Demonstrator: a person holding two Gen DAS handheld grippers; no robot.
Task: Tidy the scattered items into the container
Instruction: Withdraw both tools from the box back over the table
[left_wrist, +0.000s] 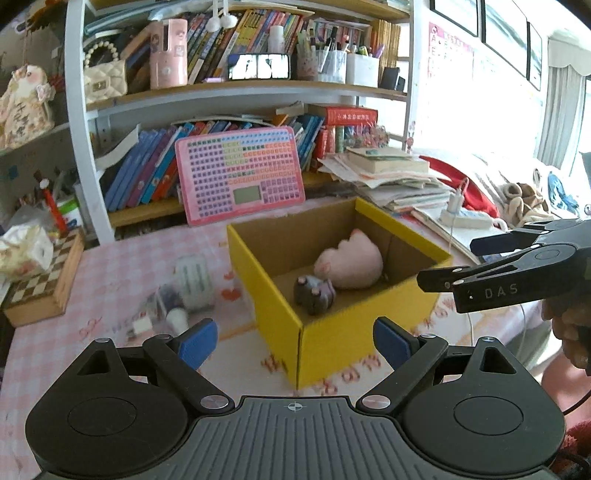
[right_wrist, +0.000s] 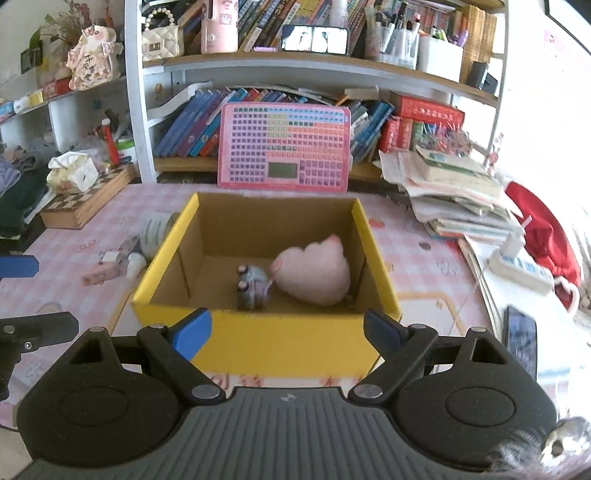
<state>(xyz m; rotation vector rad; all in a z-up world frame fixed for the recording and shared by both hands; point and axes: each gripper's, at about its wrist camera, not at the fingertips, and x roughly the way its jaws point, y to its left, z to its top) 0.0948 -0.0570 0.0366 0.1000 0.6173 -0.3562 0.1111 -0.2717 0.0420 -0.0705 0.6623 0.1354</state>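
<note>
A yellow cardboard box (left_wrist: 332, 339) (right_wrist: 288, 343) stands open on the pink checked table. Inside lie a pink plush toy (left_wrist: 351, 264) (right_wrist: 314, 273) and a small grey toy (left_wrist: 314, 295) (right_wrist: 253, 286). Left of the box, a white bottle (left_wrist: 192, 277) (right_wrist: 157, 229), a small white cap-like item (left_wrist: 177, 319) (right_wrist: 135, 264) and a pink packet (right_wrist: 99, 275) lie scattered. My left gripper (left_wrist: 295, 341) is open and empty, in front of the box's near corner. My right gripper (right_wrist: 288, 332) is open and empty, at the box's near wall; it also shows in the left wrist view (left_wrist: 480, 266).
A pink toy keyboard (left_wrist: 240, 173) (right_wrist: 284, 146) leans on the bookshelf behind the box. A checkerboard box (left_wrist: 40, 284) (right_wrist: 88, 201) with a tissue pack sits at left. A paper stack (left_wrist: 388, 173) (right_wrist: 454, 188), power strip (right_wrist: 521, 267) and phone (right_wrist: 521, 338) lie at right.
</note>
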